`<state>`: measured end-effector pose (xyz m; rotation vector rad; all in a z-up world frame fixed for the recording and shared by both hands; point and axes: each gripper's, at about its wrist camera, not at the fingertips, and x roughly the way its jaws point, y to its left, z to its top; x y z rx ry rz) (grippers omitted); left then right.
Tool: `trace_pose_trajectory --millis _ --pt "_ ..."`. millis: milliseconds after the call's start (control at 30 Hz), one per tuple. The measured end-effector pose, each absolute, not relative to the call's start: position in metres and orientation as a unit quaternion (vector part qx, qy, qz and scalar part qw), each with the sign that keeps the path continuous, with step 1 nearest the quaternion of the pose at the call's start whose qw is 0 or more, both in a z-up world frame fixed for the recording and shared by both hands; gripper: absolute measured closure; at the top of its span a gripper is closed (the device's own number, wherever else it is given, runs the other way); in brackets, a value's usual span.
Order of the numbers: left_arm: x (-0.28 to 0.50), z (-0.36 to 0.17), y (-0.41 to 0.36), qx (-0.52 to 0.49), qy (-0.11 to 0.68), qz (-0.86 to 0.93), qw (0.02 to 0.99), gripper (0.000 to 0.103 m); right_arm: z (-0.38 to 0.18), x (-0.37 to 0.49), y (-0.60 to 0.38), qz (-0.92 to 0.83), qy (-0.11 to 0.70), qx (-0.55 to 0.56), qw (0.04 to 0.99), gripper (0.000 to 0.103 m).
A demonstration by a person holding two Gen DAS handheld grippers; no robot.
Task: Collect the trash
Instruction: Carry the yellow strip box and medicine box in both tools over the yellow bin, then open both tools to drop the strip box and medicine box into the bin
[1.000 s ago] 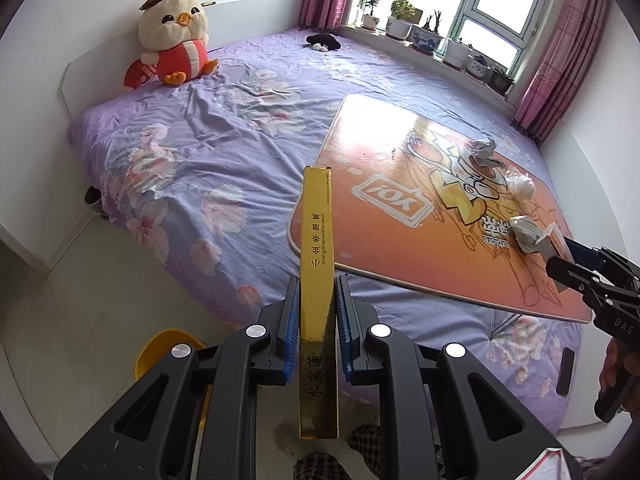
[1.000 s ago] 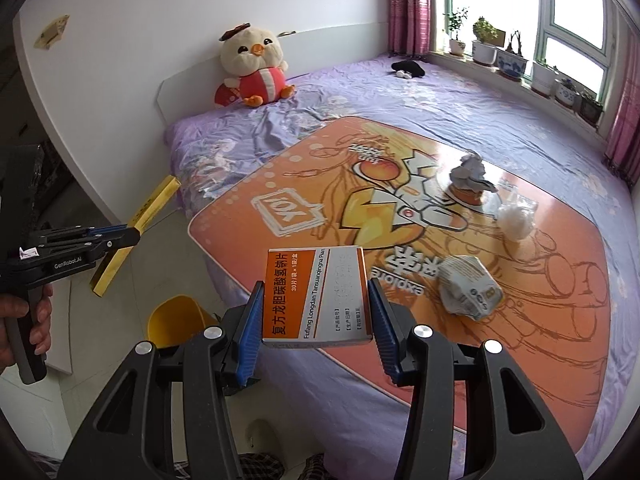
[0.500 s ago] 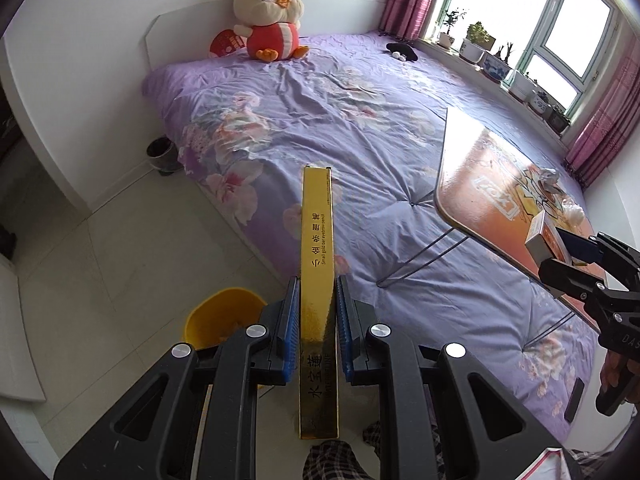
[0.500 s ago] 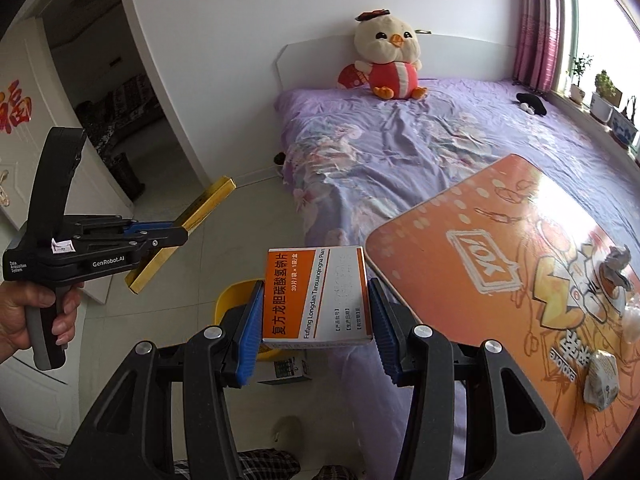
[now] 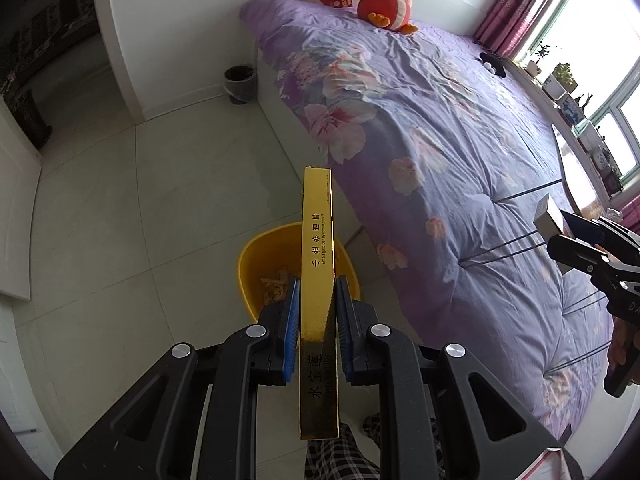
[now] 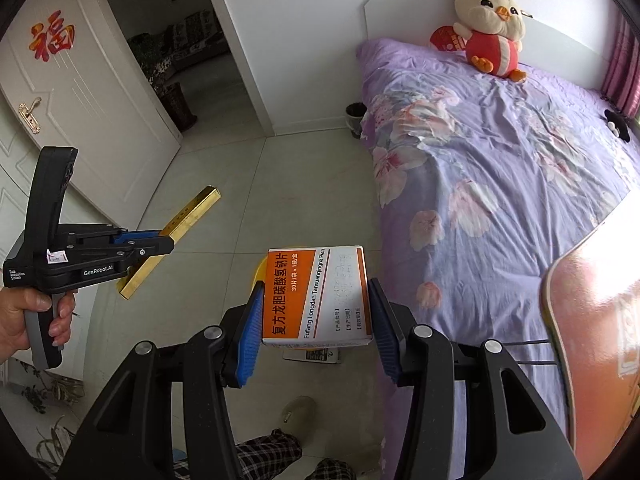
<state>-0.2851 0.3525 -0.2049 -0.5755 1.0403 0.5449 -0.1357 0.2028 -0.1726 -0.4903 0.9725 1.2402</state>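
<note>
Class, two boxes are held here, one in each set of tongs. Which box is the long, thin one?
The gold box in the left tongs: long, slim and shiny. The orange-and-white medicine box in the right tongs is broad and flat.

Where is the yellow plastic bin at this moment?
In the left wrist view, the yellow plastic bin stands on the tiled floor beside the purple bed, just beyond the left tongs holding the long gold box.

Black left gripper (image 5: 317, 312), blue pads (image 5: 291, 328), silver screws; seemingly plaid trousers (image 5: 340, 456).

Gold box (image 5: 317, 264) reads "Small gold bar eyebrow pencil".
</note>
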Motion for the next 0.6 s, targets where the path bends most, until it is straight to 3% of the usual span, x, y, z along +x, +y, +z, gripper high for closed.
trace_pose_trajectory --millis 600 --pt "-0.282 -0.35 0.399 -0.337 0.52 0.255 0.742 0.085 -0.344 -0.138 0.279 0.549 0.516 -0.27 0.6 0.052"
